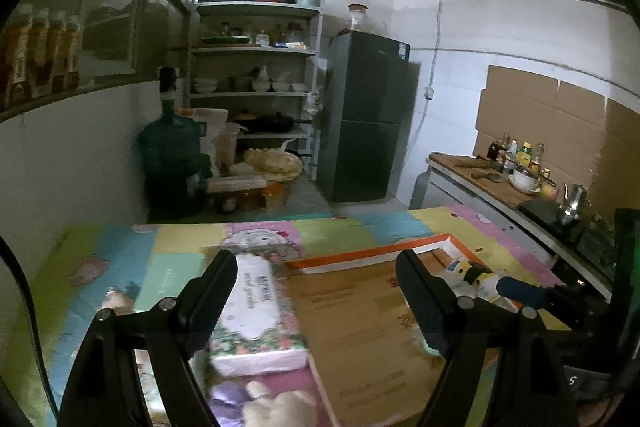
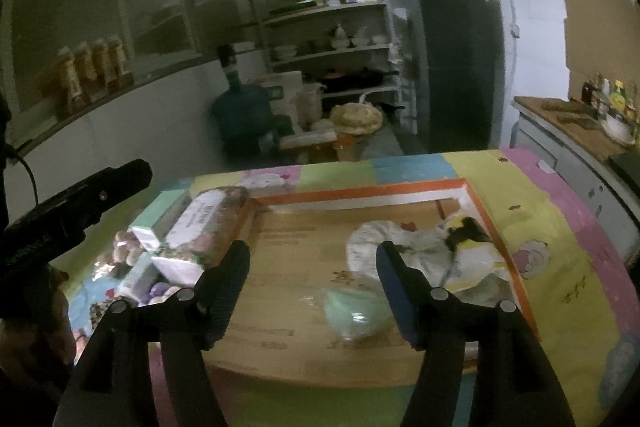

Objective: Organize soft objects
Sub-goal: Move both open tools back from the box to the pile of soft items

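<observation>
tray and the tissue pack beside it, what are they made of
Tray: looks like cardboard, a matte brown printed floor with an orange-and-white rim. Tissue pack: likely thin glossy plastic film, with a floral print and a sheen; the soft white end suggests paper inside.

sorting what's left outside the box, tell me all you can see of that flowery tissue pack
The tissue pack is a long, soft-looking brick in floral plastic wrap, with a white label panel bearing dark print on top and a white end face. It lies flat on the colourful mat, outside the cardboard box, along its orange-edged left wall. A pale green packet adjoins its far side; plush toys lie near its near end. No gripper touches it.
</observation>
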A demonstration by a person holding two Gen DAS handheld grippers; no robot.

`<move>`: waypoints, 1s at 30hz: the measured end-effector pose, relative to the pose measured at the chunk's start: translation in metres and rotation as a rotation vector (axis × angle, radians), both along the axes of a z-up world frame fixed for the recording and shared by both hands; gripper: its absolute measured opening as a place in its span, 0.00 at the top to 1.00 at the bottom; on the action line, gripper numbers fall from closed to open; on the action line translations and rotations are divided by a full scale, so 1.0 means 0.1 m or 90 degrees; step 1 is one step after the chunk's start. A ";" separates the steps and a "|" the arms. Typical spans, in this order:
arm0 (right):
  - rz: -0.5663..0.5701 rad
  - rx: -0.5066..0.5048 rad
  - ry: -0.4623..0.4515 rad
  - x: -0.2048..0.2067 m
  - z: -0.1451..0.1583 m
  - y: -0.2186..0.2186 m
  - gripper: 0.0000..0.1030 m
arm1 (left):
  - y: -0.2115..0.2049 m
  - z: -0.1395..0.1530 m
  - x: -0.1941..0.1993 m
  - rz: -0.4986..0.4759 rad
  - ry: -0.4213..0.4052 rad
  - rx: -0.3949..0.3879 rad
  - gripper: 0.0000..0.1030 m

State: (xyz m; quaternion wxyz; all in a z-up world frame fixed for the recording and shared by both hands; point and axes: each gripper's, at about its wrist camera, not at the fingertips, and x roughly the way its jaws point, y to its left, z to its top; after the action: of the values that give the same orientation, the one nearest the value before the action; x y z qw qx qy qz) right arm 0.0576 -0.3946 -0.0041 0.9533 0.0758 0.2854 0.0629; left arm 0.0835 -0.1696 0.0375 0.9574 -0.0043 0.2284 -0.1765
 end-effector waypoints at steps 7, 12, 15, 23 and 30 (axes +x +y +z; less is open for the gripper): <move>0.032 -0.009 -0.007 -0.01 0.06 0.33 0.33 | 0.36 0.02 -0.07 0.023 0.001 0.000 0.21; 0.071 -0.020 -0.009 -0.04 0.08 0.63 0.32 | 0.65 0.04 -0.13 0.040 -0.005 -0.003 0.21; 0.096 -0.025 -0.010 -0.07 0.08 0.81 0.31 | 0.87 0.04 -0.18 0.058 -0.011 -0.007 0.20; 0.161 -0.024 -0.003 -0.11 0.03 1.30 0.30 | 1.33 0.00 -0.26 0.094 -0.008 -0.015 0.21; 0.238 -0.012 0.028 -0.16 -0.17 1.71 0.30 | 1.70 -0.09 -0.34 0.118 0.003 -0.034 0.21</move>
State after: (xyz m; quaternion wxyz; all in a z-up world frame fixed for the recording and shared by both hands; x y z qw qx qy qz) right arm 0.0419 -0.2235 -0.0213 0.9192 0.0138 0.3161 0.2344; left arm 0.0496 0.0004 0.0283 0.9686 -0.0510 0.2246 -0.0933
